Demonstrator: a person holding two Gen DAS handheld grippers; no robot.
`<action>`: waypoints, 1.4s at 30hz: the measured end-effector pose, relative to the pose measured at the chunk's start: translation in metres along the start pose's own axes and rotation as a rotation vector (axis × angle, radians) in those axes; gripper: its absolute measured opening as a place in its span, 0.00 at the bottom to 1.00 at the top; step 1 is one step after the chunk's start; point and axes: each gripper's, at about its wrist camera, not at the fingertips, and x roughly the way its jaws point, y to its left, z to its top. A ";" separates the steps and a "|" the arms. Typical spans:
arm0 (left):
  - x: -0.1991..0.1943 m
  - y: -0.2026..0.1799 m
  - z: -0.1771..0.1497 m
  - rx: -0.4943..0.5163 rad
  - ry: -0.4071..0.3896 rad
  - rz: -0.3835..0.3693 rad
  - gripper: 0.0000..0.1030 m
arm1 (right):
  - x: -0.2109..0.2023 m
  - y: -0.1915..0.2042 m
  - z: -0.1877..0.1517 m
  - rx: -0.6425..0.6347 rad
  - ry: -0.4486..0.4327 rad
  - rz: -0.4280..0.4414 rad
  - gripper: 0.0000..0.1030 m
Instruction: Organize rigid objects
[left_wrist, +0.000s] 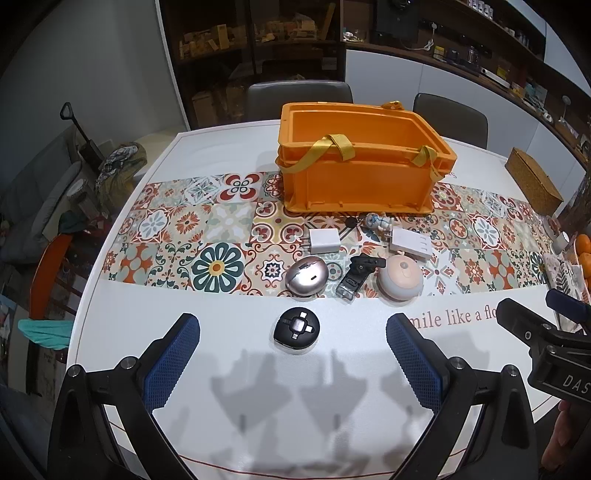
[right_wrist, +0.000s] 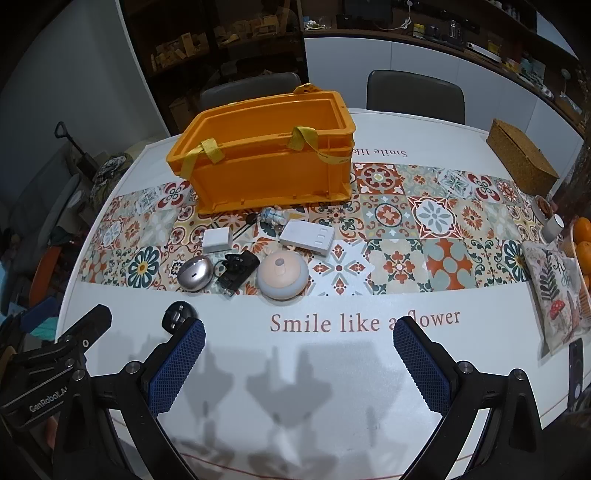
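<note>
I hover both my left gripper (left_wrist: 293, 354) and right gripper (right_wrist: 299, 354) over the bench (left_wrist: 229, 373), jaws wide and empty, judging collection unbegun: next, close on the black round gadget (left_wrist: 296, 329) at twelve o'clock, then carry it to the orange crate (left_wrist: 360, 162) beyond.

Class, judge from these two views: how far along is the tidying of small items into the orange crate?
Nothing looks done: the orange plastic crate shows no items inside. Nothing is in hand: the left gripper and right gripper are both open. Left to do: the round black gadget, silver oval case, pink round device, two white chargers and the rest remain on the table.
</note>
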 end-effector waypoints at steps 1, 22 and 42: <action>0.000 0.000 0.000 0.000 0.000 0.001 1.00 | 0.000 0.000 -0.001 0.000 0.000 0.000 1.00; 0.061 0.013 -0.026 -0.077 0.072 -0.016 1.00 | 0.057 0.016 -0.003 -0.085 0.054 -0.011 1.00; 0.154 0.010 -0.045 -0.038 0.116 -0.056 0.86 | 0.123 0.008 -0.029 -0.019 0.147 -0.059 1.00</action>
